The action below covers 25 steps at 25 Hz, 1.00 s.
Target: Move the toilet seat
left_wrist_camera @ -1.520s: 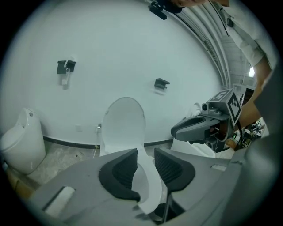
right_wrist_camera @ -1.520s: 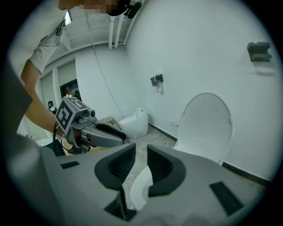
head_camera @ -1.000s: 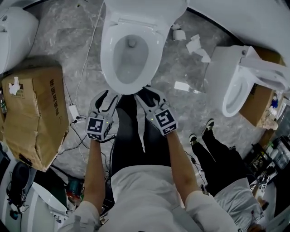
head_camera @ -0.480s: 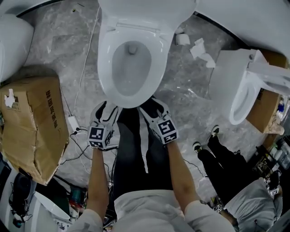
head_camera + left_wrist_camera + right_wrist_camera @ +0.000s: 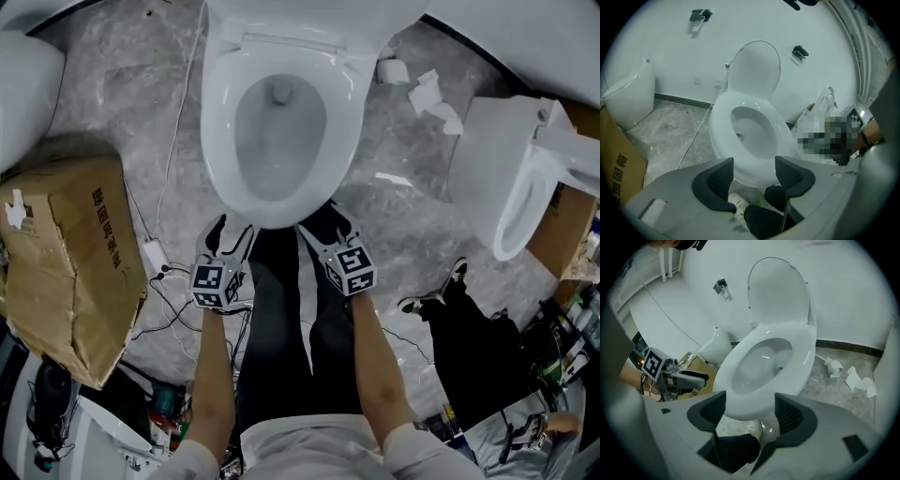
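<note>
A white toilet stands on the marble floor with its seat (image 5: 217,141) down on the bowl and its lid (image 5: 754,70) upright against the wall. In the head view my left gripper (image 5: 225,232) and right gripper (image 5: 325,217) sit side by side just short of the bowl's front edge, above my own legs. Both sets of jaws have just been opening. In the left gripper view (image 5: 753,171) and the right gripper view (image 5: 749,408) the front of the seat (image 5: 754,401) shows beyond the jaws, and nothing lies between them.
A dented cardboard box (image 5: 70,253) lies at the left, with a white cable (image 5: 178,122) and adapter (image 5: 155,253) beside it. A second toilet (image 5: 511,178) stands at the right. Paper scraps (image 5: 436,94) litter the floor. Another person's legs (image 5: 469,328) are at lower right.
Both grippers have come down in front of the bowl's front edge with their jaws spread wider. The toilet now looks larger and nearer in the head view.
</note>
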Each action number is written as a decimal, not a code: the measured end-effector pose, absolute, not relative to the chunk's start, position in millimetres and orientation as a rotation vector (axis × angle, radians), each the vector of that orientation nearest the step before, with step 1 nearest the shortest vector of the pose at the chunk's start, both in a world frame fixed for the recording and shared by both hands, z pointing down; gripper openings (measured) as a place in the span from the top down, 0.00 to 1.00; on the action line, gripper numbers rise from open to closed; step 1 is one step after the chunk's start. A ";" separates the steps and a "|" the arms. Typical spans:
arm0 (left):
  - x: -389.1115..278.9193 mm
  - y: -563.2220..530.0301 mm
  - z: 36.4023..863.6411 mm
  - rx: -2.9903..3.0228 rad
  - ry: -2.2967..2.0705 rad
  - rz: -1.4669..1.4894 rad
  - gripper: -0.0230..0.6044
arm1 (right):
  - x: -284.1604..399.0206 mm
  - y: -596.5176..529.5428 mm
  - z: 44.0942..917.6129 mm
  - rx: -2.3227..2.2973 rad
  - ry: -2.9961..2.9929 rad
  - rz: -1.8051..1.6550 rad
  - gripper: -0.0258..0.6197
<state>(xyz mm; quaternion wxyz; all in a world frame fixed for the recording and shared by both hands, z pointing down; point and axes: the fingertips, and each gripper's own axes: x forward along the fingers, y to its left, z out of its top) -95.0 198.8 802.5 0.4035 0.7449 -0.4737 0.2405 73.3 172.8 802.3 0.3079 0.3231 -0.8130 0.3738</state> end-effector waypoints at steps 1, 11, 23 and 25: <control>-93.1 202.3 805.6 1.888 -1.179 0.615 0.51 | 73.2 175.2 805.6 0.845 -2.149 0.988 0.45; -84.7 226.8 840.3 1.911 -1.097 0.668 0.50 | 79.3 187.1 835.5 0.775 -2.149 0.937 0.45; -86.3 206.7 848.8 1.833 -1.139 0.551 0.44 | 91.9 173.7 848.3 0.947 -2.115 1.092 0.45; -85.6 204.6 848.3 1.827 -1.143 0.535 0.44 | 88.3 171.5 849.2 0.932 -2.127 1.106 0.45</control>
